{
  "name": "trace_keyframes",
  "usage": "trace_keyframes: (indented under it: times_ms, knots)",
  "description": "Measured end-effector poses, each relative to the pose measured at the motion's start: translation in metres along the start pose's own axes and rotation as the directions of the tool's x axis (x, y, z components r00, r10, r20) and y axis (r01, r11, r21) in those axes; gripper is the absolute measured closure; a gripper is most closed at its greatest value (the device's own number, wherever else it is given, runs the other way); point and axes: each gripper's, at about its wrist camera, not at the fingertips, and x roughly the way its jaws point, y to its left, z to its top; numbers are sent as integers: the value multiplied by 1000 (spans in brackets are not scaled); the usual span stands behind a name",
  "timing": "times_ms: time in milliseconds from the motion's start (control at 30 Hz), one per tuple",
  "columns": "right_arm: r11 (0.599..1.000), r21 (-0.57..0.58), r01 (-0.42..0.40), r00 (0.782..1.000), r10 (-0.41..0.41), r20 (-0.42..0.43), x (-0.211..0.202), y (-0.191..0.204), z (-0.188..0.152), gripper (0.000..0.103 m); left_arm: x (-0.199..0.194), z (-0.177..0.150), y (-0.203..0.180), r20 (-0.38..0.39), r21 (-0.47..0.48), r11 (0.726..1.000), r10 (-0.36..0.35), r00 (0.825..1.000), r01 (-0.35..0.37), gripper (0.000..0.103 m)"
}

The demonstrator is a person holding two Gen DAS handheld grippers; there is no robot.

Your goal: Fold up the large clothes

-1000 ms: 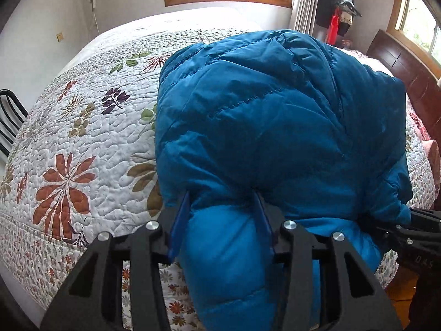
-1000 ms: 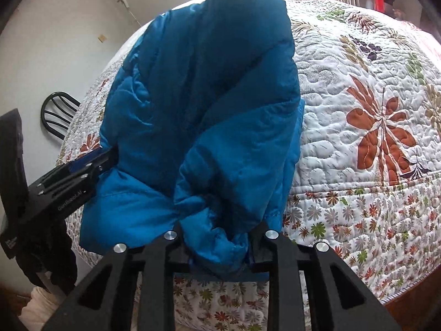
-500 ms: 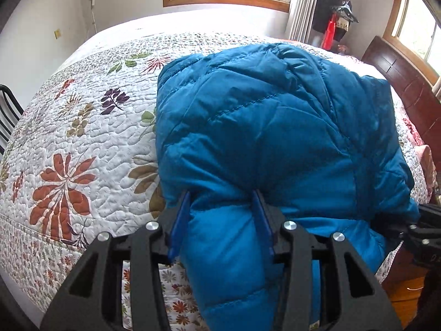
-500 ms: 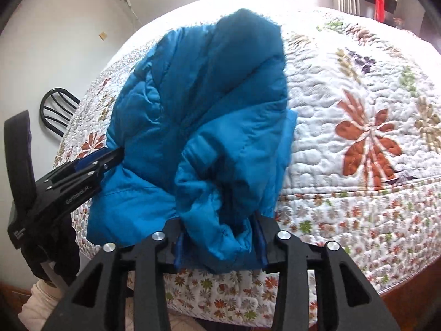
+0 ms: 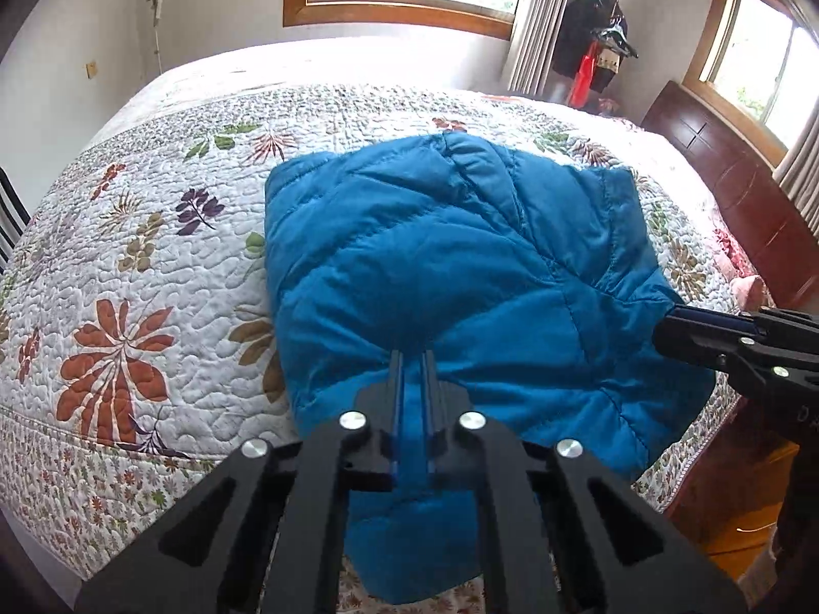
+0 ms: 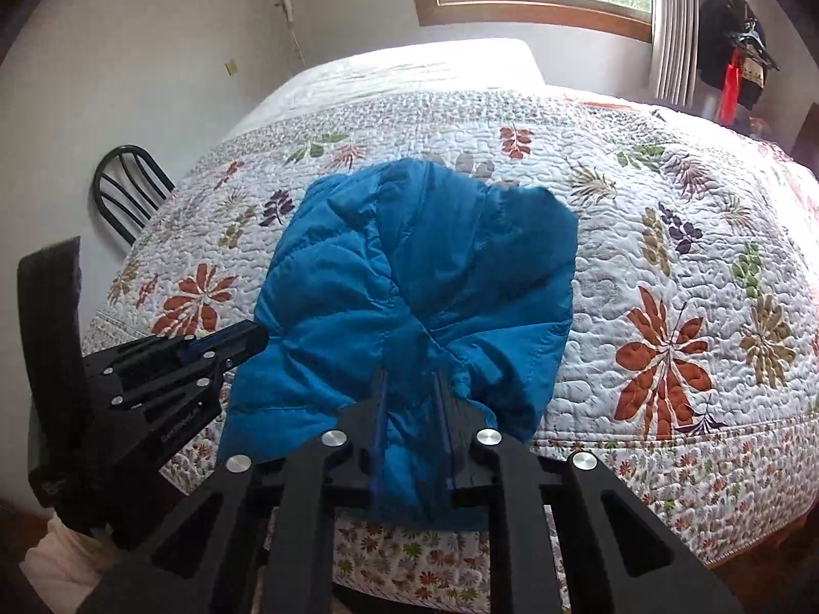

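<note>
Both claws, your left claw (image 5: 413,358) and right claw (image 6: 412,384), have just closed, pinching the blue puffer jacket (image 5: 450,266) over the quilted bed (image 5: 153,256).

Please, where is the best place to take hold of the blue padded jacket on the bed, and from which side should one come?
Probably the near hem of the blue jacket, approached from the bed's near edge, angled downward. That hem hangs over the quilt, so its edge is free to pinch. The left gripper and right gripper each pinch a bunch of it there, their jaws having just closed further.
</note>
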Motion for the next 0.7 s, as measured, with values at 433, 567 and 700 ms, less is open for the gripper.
trace_keyframes:
  times_ms: [433,567,700]
  knots:
    - [998,61,5,992,2,-123,66,-32,-26,98,32,-13,1,-34,48,999,19,999,-17,103]
    - [998,55,15,993,-8,-120,70,-30,-29,98,36,-15,0,-30,48,999,23,999,-22,103]
    - [998,63,3,993,4,-117,72,-32,-29,98,37,-16,2,-27,43,999,16,999,-15,103]
